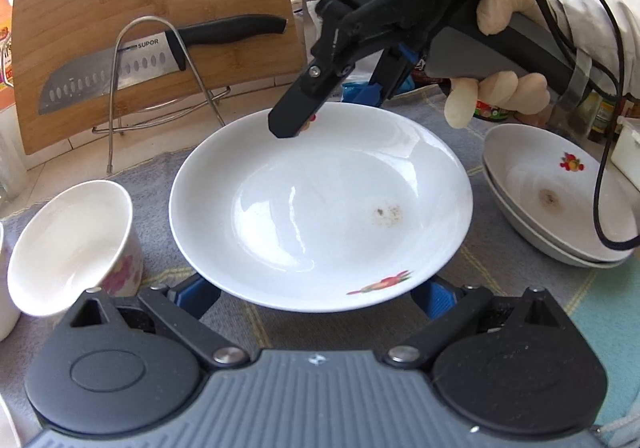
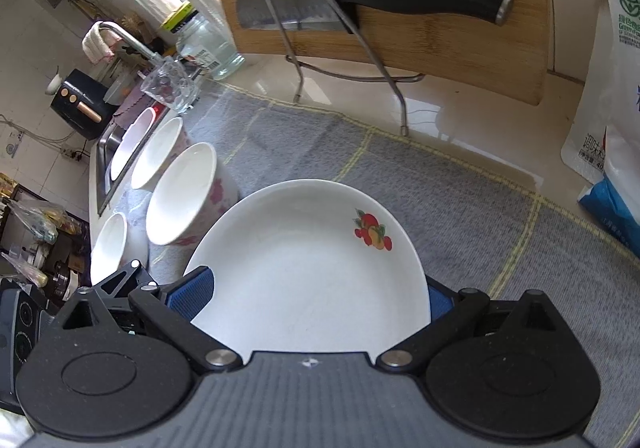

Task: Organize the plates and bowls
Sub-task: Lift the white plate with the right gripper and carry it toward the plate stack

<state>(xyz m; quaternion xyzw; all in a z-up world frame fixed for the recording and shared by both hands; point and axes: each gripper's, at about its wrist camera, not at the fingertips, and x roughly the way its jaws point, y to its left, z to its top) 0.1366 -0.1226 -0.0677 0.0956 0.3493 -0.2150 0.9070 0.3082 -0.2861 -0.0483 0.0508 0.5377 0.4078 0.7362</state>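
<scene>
Right wrist: plate (image 2: 304,272) between jaws

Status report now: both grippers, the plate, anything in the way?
Right gripper shut on plate far rim. Left gripper open, jaws either side of near rim. Stacked plates right, bowl left; nothing blocking.
</scene>
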